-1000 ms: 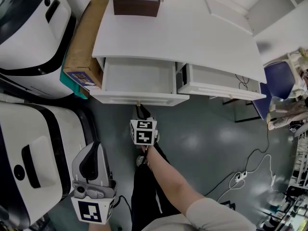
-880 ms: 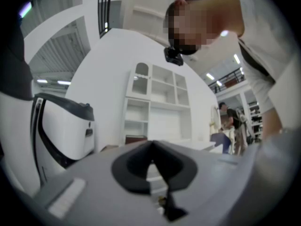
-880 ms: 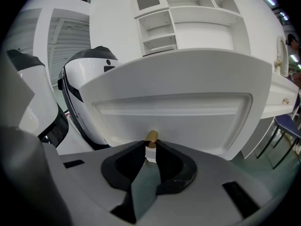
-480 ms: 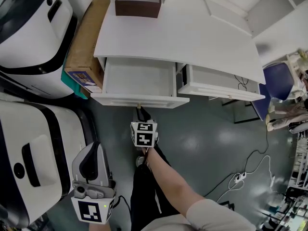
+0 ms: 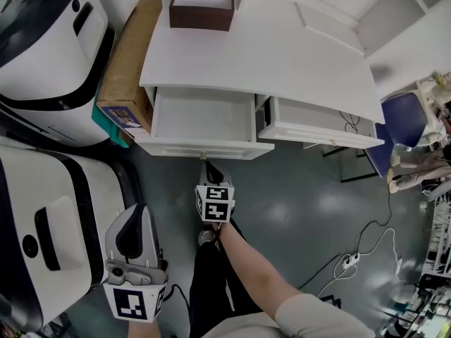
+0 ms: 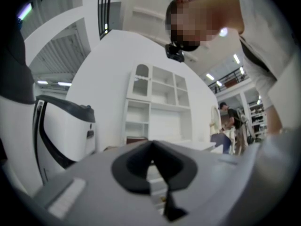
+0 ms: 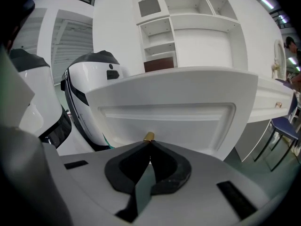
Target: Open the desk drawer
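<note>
White desk (image 5: 282, 55), drawer (image 5: 204, 118) open, over grey floor (image 5: 296, 210). Right gripper (image 7: 150, 144) angled downward, jaws just closed empty, just short of the knob (image 7: 148, 136). Left gripper (image 6: 151, 146) closed.

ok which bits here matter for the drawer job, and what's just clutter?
Job:
drawer, pulled well out
its brass knob
right tool, jaws just closed, tips at the knob, nothing between them

Lying about:
brown box on the desk
cardboard box beside it
white machines
power strip
left tool, idle
</note>
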